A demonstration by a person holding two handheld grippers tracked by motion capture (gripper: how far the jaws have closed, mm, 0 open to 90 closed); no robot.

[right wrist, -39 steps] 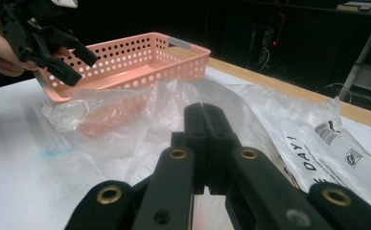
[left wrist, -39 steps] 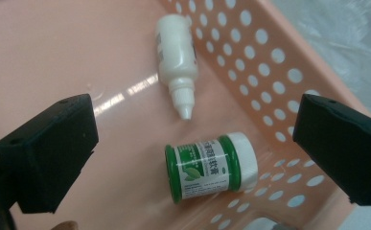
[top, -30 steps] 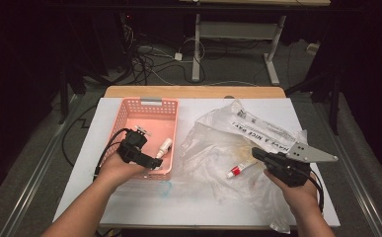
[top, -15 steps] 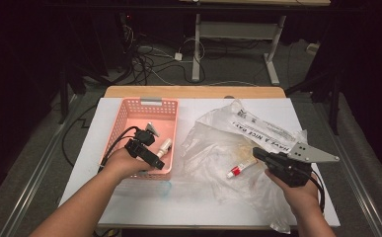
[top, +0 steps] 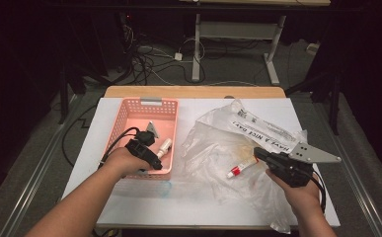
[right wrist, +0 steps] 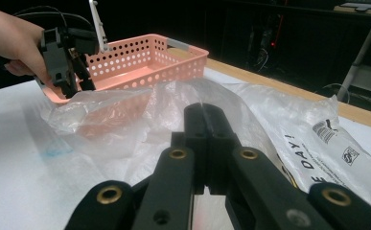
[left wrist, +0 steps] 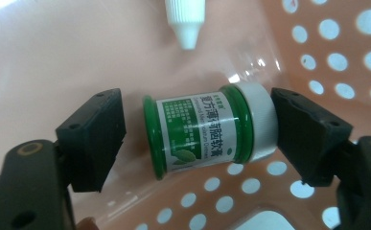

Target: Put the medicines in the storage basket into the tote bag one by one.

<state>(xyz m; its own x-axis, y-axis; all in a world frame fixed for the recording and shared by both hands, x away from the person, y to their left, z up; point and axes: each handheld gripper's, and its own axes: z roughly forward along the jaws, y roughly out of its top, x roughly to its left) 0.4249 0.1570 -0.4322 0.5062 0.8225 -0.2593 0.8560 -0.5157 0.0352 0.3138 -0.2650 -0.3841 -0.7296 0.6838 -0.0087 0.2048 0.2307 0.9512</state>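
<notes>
Green jar (left wrist: 207, 129) with a white cap lies on its side on the floor of the pink basket (top: 129, 111), between the left gripper (left wrist: 197, 139)'s parted jaws, which have just been closing without pressing it yet. A white-tipped tube (left wrist: 185, 21) lies beyond. Right gripper (top: 265, 157) rests clamped shut on the clear plastic bag (top: 218, 143) covering the white table (top: 203, 207); dark floor and cables lie behind. Since a second ago the left hand has sunk deeper into the basket.

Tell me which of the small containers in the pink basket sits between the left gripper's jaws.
The green jar with the white cap, lying on its side between the left gripper's jaws, which have just been closing. The white nozzle-tipped bottle lies beyond them.
</notes>
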